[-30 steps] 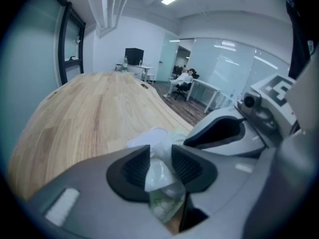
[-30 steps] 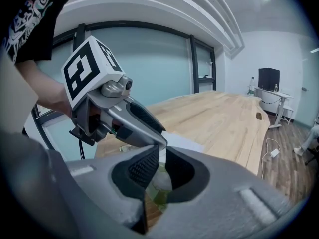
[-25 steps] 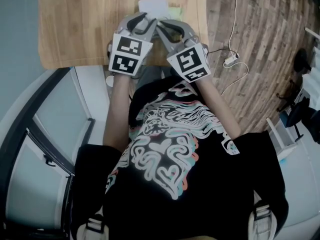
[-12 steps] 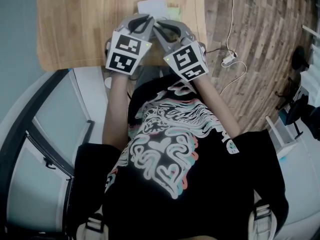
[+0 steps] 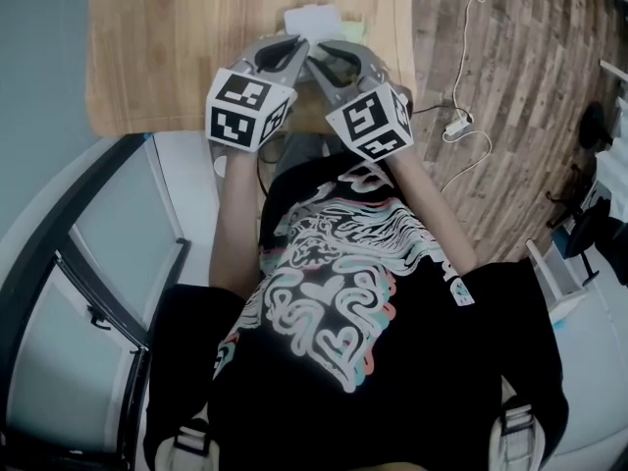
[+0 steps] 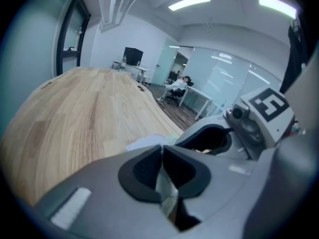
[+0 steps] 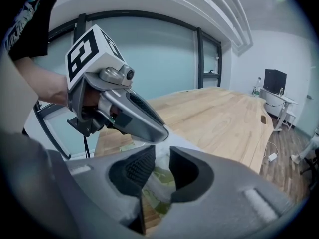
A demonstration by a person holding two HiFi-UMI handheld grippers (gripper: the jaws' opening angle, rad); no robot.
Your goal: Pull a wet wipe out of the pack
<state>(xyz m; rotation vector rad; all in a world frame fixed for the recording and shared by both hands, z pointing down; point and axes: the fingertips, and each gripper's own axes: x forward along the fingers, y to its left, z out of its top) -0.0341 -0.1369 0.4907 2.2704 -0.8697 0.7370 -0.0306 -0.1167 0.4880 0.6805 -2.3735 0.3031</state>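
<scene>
Nearest, the person's black printed shirt [image 5: 334, 302] fills the lower head view, with both forearms reaching forward. The left claw [image 5: 297, 47] is pressed together: in the left gripper view its dark pads [image 6: 144, 171] meet at the tips. The right claw [image 5: 316, 49] is slightly spread, and the white and green wipe pack [image 7: 159, 180] shows in its gap; whether the pads touch it is unclear. The two claw tips sit just beside each other over the pack [image 5: 312, 18], which lies on the wooden surface [image 5: 167, 47] near its right edge. Beyond, a white cable [image 5: 461, 116] trails over the plank floor [image 5: 520, 57].
</scene>
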